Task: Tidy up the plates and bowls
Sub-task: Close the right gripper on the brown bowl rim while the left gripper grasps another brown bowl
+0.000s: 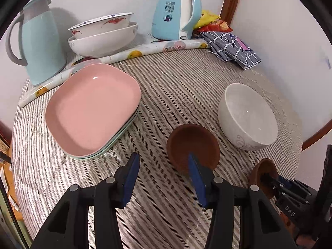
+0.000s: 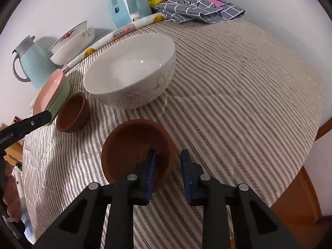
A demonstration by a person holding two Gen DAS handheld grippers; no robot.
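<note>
A pale blue jug point(image 1: 39, 41), blue kettle point(image 1: 176, 14), snack packets point(image 1: 213, 22) and folded checked cloth point(image 1: 232, 47) line the wall.

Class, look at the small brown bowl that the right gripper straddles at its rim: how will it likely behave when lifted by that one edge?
The brown bowl looks stiff, so its wall should not flex. Held only at the near rim by the right gripper, it will probably hang tilted. Its matte surface suggests fair grip, though the pads cover little of it.

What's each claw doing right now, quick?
Left gripper: open, one finger inside a small brown bowl, not gripping.
Right gripper: open, straddling the other brown bowl's rim.
</note>
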